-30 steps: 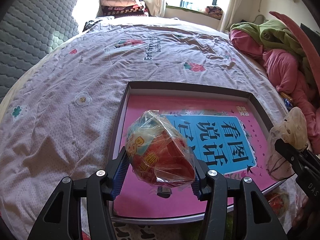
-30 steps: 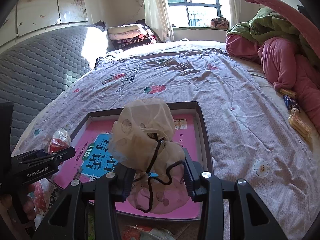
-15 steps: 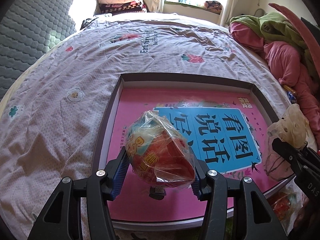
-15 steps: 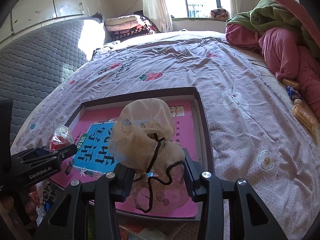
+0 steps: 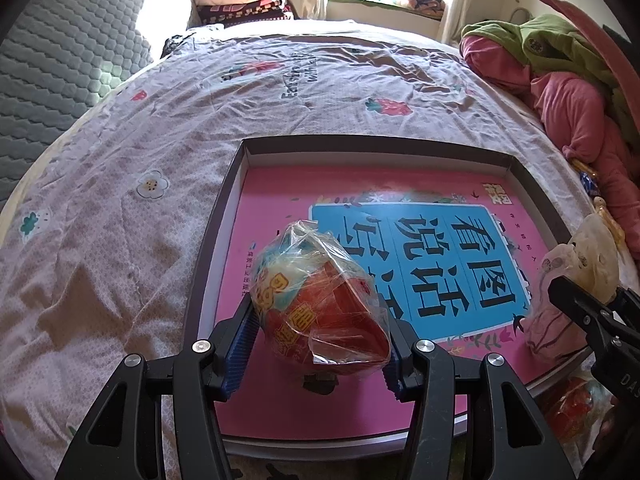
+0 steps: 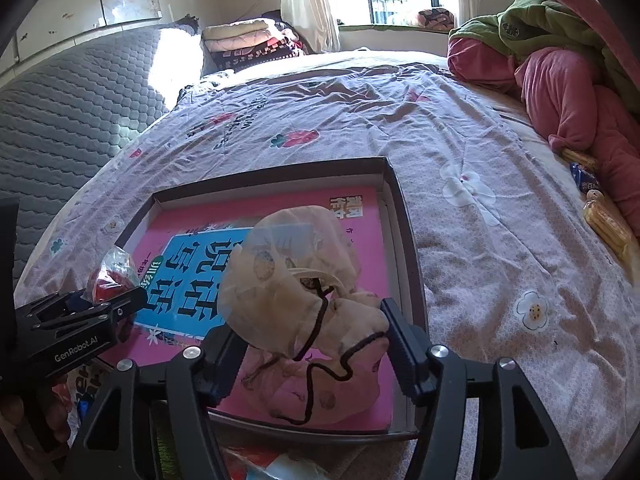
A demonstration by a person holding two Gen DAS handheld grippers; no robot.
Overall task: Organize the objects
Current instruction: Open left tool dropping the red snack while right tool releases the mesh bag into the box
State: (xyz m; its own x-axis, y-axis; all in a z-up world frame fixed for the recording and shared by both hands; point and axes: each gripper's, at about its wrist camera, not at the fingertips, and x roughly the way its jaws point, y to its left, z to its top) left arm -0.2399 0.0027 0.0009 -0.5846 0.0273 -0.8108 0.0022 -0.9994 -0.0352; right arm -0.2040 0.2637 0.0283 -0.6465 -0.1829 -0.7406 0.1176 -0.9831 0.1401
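While my left gripper (image 5: 320, 334) pinches the wrapped snack (image 5: 320, 300), my right gripper (image 6: 316, 336) (jaws just spreading) loosens around the mesh pouch (image 6: 292, 280) over the tray (image 6: 404, 220).

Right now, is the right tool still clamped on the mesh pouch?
Open. The right tool has just been opening; a gap shows beside the mesh pouch, which sags onto the pink book.
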